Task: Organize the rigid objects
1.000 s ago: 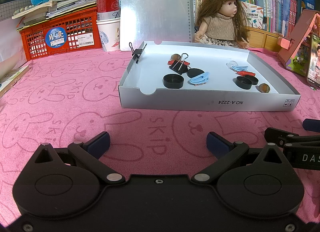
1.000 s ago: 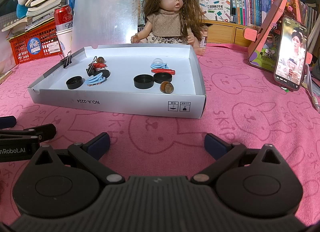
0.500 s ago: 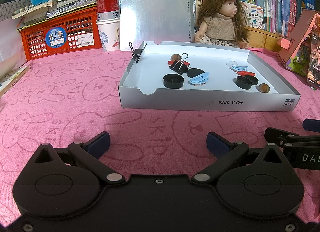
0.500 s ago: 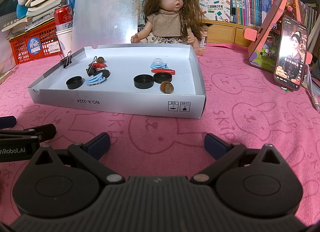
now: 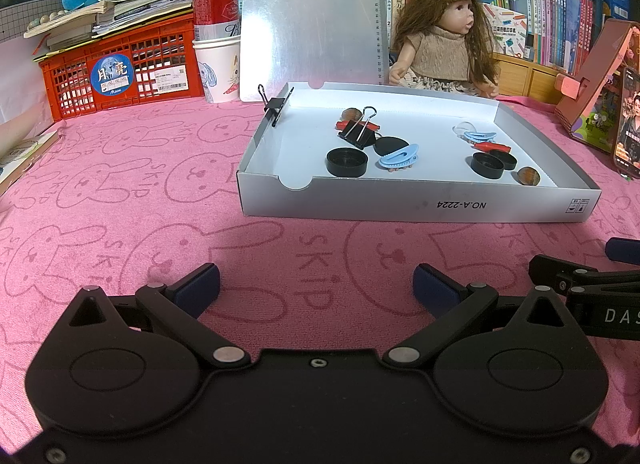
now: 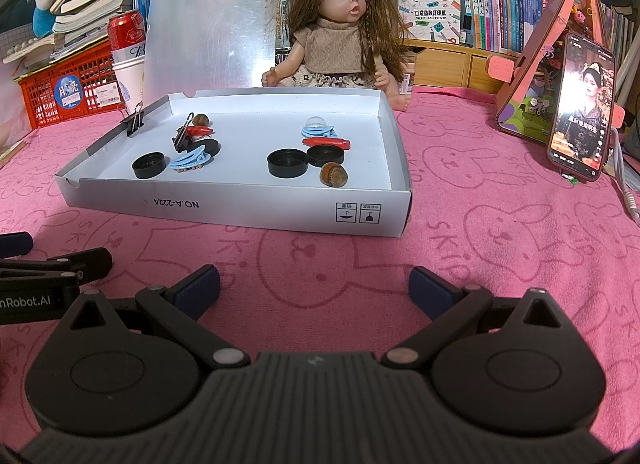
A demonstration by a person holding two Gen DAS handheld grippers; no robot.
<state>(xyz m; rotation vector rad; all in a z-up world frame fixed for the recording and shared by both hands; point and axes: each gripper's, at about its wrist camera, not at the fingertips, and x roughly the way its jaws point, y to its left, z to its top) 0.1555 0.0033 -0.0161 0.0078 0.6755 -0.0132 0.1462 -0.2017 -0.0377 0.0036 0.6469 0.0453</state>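
Left tongs [image 5: 316, 284] spread wide, empty, low over the pink cloth of the table [image 5: 120, 191] near its front edge. Tray [image 5: 416, 207] mid-table: binder clip [image 5: 276, 105] on its left wall; inside, left group of black cap [image 5: 346, 161], blue hair clip [image 5: 400, 155], second binder clip [image 5: 360, 131]; right group of two caps [image 6: 306, 157], red clip [image 6: 326, 142], hazelnut [image 6: 333, 174] by the front-right corner. Right tongs [image 6: 314, 284] likewise spread wide, empty.

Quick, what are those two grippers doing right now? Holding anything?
Left gripper: open, holding nothing, over the pink cloth.
Right gripper: open, holding nothing, short of the white tray.
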